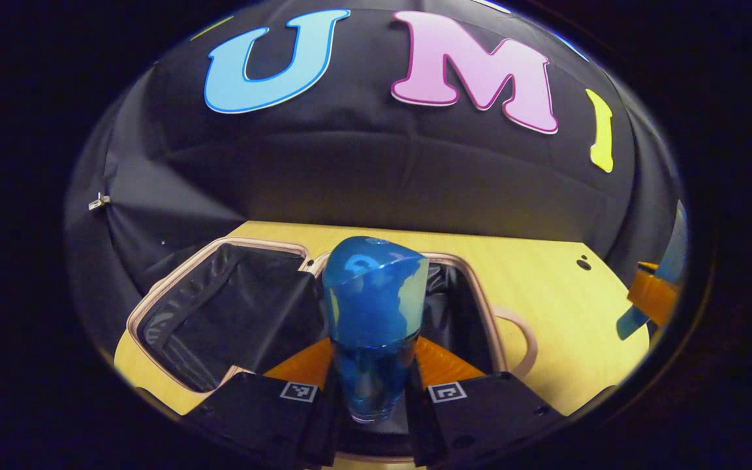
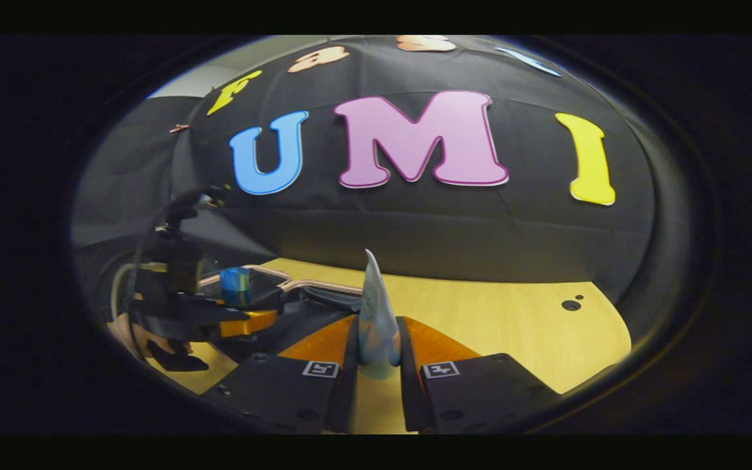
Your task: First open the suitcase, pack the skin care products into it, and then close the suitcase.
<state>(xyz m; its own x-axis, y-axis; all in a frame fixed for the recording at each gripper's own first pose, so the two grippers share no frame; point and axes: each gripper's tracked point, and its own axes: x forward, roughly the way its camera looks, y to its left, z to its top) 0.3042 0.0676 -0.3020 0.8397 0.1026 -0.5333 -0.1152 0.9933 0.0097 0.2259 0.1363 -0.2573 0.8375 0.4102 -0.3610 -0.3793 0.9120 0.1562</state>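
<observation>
the left gripper (image 1: pixel 375 391) clamps an upright blue bottle (image 1: pixel 374 307), its long axis vertical, with the open suitcase (image 1: pixel 232 307) just ahead and below, so this hand is nearer the drop. the right gripper (image 2: pixel 376 365) grips a pale tube (image 2: pixel 376 320) standing tip-up over bare table (image 2: pixel 513 326), the suitcase off to its left; open room lies between.

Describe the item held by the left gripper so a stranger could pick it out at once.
On the wooden table lies an open suitcase with dark lining. Right in front of it, the left gripper clamps a translucent blue bottle between its fingers. Unlike the slim pale tube in the right gripper, it is broad and deep blue.
</observation>
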